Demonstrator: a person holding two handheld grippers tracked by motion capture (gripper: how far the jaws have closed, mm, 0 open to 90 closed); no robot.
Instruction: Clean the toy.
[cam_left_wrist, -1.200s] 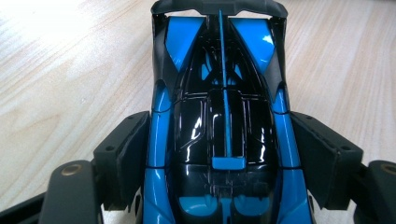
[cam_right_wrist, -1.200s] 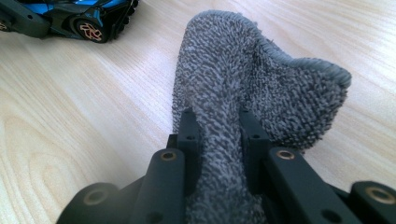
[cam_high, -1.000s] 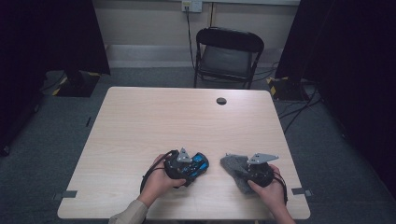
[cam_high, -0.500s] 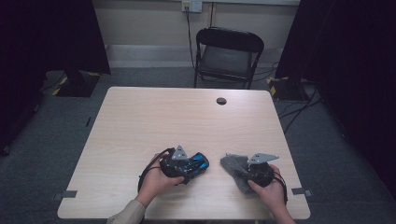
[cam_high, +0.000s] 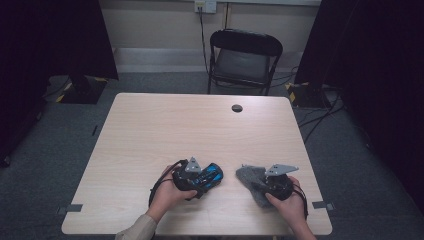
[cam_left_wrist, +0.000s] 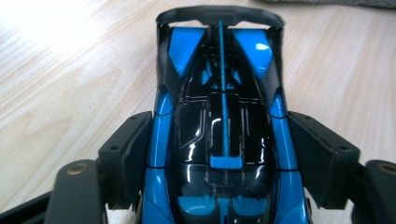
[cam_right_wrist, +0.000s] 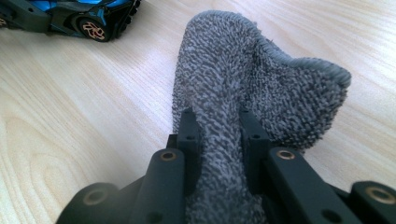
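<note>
Car: blue and black toy, sitting on the table near its front edge, left of centre. The left gripper is clamping it across the body, one jaw pressing each flank, with the spoiler end pointing away from the camera in the left gripper view.

Cloth: grey terry, lying bunched just right of the car, apart from it. The right gripper is pinching a fold of it, jaws drawn together on the pile, the rest standing up in a hump ahead of them.

Work in hand, as judged: wiping the car with the cloth.

Risks:
- The jaws are bearing on glossy, curved side panels; a firm wipe is likely to be pushing the car forward out of the grip or twisting it.
- The spoiler looks thin; cloth loops catching on it could be bending it.
- Only a narrow fold is being held; the cloth could be slipping free under drag, or its loose part folding under so that a hard jaw is scraping the paint.
- Both hands are working close to the front edge; a knocked car could be rolling off.

Surroundings: a dark round cable port sitting far back on the table; a folding chair standing beyond it; cables lying on the floor. Nothing is standing between cloth and car.
</note>
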